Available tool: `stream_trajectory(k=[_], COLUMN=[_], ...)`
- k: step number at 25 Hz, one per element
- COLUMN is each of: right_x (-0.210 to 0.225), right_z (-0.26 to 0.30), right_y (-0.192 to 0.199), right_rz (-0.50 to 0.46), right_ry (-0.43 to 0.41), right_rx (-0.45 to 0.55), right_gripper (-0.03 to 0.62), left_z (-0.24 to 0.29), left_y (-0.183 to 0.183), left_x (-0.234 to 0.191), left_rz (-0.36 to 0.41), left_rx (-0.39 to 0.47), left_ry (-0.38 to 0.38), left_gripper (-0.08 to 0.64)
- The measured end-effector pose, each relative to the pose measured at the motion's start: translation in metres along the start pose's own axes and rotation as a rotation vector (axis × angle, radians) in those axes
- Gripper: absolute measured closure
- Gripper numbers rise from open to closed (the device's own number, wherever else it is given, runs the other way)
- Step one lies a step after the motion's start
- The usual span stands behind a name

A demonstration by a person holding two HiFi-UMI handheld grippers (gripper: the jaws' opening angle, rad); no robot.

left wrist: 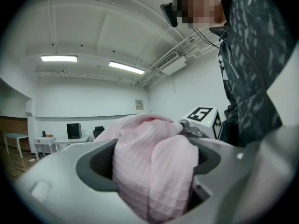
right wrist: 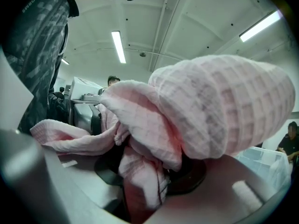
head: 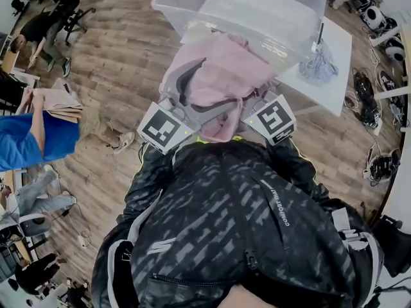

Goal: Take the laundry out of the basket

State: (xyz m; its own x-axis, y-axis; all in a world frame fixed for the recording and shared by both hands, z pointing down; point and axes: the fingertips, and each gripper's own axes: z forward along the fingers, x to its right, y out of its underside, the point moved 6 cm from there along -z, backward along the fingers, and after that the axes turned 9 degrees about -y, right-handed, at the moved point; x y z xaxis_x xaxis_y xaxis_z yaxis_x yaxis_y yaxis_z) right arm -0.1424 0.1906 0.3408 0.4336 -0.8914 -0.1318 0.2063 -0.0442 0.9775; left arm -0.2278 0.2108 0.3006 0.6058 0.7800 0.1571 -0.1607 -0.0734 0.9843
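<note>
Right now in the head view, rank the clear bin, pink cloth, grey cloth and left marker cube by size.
1. clear bin
2. pink cloth
3. left marker cube and grey cloth: roughly alike, and the cube sits nearer the camera, so unranked.

The pink cloth [head: 221, 82] bridged the gap between the left gripper [left wrist: 152, 167] and the right gripper [right wrist: 149, 171] and packed both sets of jaws, so nothing else could pass there. Just ahead, the clear bin [head: 257, 11] took up most of the white table [head: 337, 50], with a grey bundle [head: 318, 66] beside it, and the person's jacket [head: 244, 223] closed in behind. Open wooden floor [head: 122, 63] lay to the left.
</note>
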Motion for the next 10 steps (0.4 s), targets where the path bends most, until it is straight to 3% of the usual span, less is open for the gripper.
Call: stream_trajectory(k=[10], right_x=[0.018], right_z=[-0.005], right_y=[0.007], right_rz=[0.004], right_ry=[-0.004], right_rx=[0.006], right_gripper=[0.402], left_z=[0.02], left_y=[0.001], left_x=[-0.001], left_rz=[0.006], left_rx=[-0.013], left_ry=[-0.009], left_gripper=[0.137])
